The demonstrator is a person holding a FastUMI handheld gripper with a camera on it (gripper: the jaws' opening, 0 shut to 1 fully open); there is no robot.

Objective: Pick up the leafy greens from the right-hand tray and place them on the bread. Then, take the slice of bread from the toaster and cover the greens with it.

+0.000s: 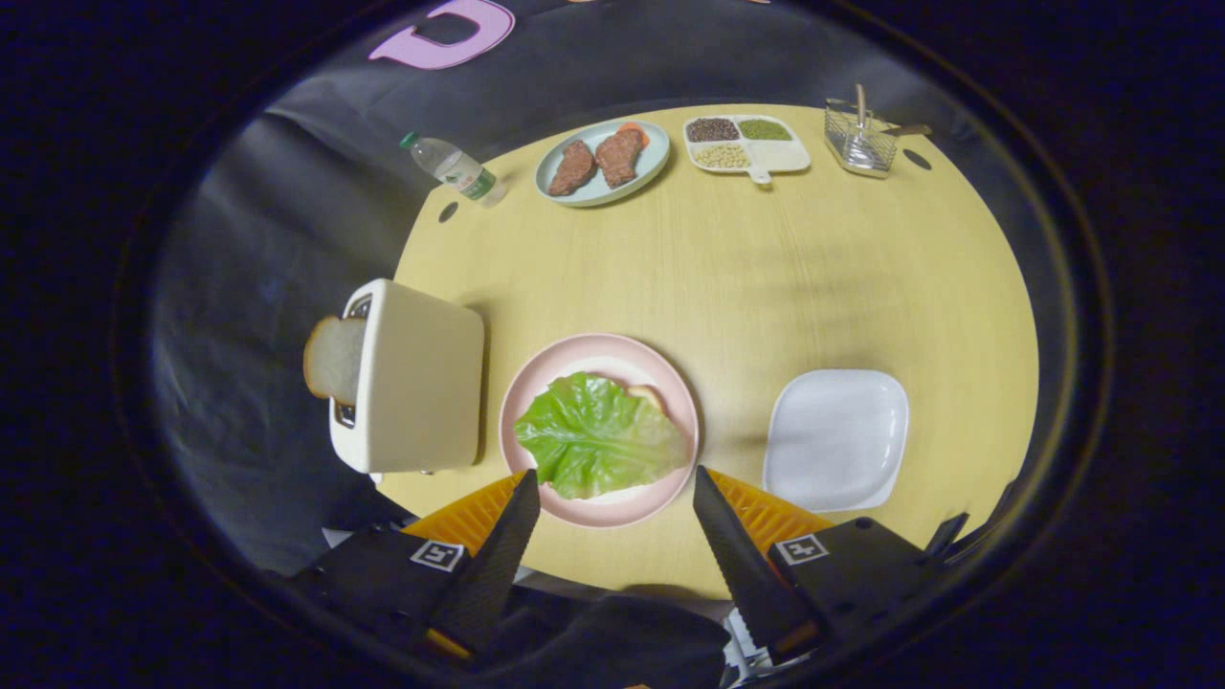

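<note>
The hand-held gripper (pixel 617 498) hangs above the near edge of the round pale-wood table (pixel 727 277), its two black serrated fingers (pixel 512 536) spread wide apart and holding nothing. Just ahead of them, and partly between their tips, sits the round pink plate (pixel 536 383). On it lies the broad, crinkled bright-green lettuce leaf (pixel 598 435), which covers most of the bread slice beneath it (pixel 646 392); only a tan corner of crust shows at the leaf's far right side. So the greens appear to be placed, and the square white tray (pixel 837 435) to the right of the plate is bare.

The step in hand looks to be the toaster. The cream-coloured boxy toaster (pixel 416 383) stands just left of the plate, touching or nearly touching it, and a pale slice of bread with a brown crust (pixel 333 359) stands up out of its slot. To do this well, the fingers should swing left with their jaws wide, straddle the slice across its flat faces, clamp gently and lift straight along the slot.

Further off stand a light-blue plate of brown meat pieces (pixel 601 163), a white divided dish of grains (pixel 746 144), a wire holder (pixel 861 139) and a clear plastic bottle (pixel 455 167).
</note>
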